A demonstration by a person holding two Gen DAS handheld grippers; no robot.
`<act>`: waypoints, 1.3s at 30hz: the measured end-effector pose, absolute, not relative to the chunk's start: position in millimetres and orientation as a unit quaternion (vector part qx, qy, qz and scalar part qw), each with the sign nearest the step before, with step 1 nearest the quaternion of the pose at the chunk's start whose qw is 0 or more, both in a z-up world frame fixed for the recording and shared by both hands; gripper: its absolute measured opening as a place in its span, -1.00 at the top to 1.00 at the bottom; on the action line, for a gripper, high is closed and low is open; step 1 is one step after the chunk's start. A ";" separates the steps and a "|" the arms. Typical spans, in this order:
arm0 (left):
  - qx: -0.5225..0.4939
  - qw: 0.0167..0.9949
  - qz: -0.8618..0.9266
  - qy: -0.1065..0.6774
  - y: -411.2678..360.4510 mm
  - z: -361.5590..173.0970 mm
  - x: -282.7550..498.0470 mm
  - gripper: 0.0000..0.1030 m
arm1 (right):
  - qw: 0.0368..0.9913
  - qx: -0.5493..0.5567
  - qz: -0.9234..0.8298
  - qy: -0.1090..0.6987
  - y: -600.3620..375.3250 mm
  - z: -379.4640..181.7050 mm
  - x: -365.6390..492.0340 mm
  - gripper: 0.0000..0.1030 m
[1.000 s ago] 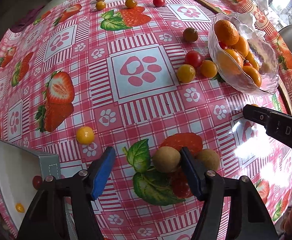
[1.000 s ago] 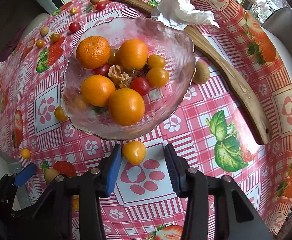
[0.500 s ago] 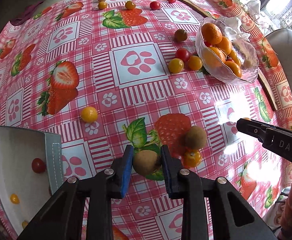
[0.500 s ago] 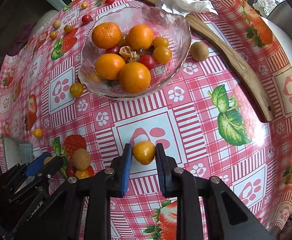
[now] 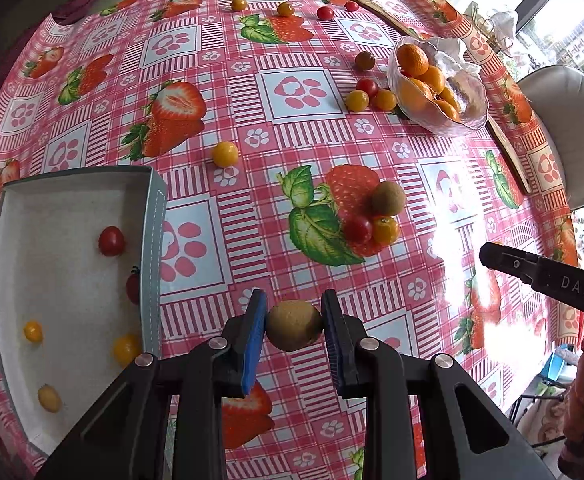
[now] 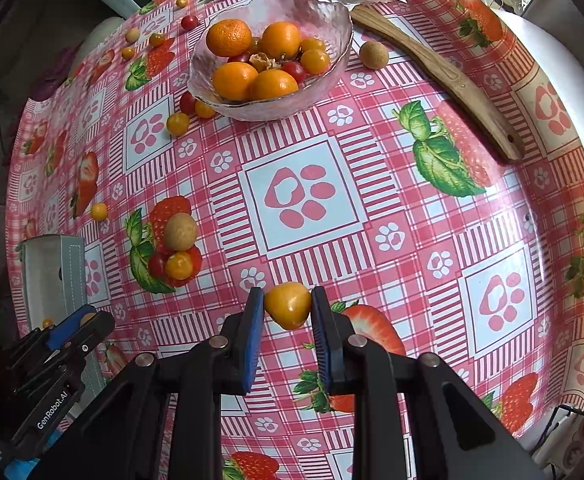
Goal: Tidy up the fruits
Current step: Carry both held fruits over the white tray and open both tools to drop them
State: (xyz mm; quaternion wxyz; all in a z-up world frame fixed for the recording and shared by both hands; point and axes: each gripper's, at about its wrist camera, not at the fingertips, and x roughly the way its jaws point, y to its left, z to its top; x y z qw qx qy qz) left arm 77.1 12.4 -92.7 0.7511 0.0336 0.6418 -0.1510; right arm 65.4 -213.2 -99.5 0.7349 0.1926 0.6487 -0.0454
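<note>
- A round table (image 5: 300, 92) is spreading under both cameras, covered in a red checked cloth with strawberry and paw prints.
- A white tray (image 5: 64, 208) with grey stitched walls is sitting at the left of the left wrist view, just beside the left gripper; a few small red and yellow fruits are lying in it.
- A glass bowl (image 6: 332, 12) is standing at the far side, holding oranges and small tomatoes, with a long wooden utensil (image 6: 452, 76) lying behind it.
- The left gripper (image 5: 294, 326) is squeezing a brown longan (image 5: 294, 326) between its blue pads, held clear above the cloth — a second ago that fruit was lying on the printed leaf with the jaws wide around it.
- The right gripper (image 6: 288, 306) is pinching a yellow tomato (image 6: 288, 306), also lifted; earlier it was resting on the cloth just below the bowl.
- A second longan (image 5: 388, 199), a red tomato (image 5: 358, 229) and an orange one are clustering on the printed strawberry — nothing is blocking the way to the tray.
</note>
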 end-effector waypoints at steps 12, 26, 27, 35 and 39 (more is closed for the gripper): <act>-0.001 0.762 -0.115 0.638 67.4 -79.1 60.3 0.43 | 0.734 0.171 -0.023 0.657 -173.2 -86.8 48.4 0.50; -0.044 0.774 -0.041 0.630 165.0 -79.1 41.6 0.43 | 0.735 0.111 0.060 0.666 -64.9 -76.7 69.4 0.50; -0.048 0.775 -0.034 0.630 171.4 -80.1 41.0 0.43 | 0.734 0.107 0.067 0.667 -55.9 -76.5 71.4 0.50; -0.054 0.773 -0.002 0.632 203.6 -96.2 44.5 0.43 | 0.727 0.076 0.125 0.671 17.0 -78.0 96.0 0.50; -0.053 0.771 0.001 0.634 207.4 -105.8 47.7 0.43 | 0.718 0.063 0.144 0.678 46.8 -84.9 111.7 0.50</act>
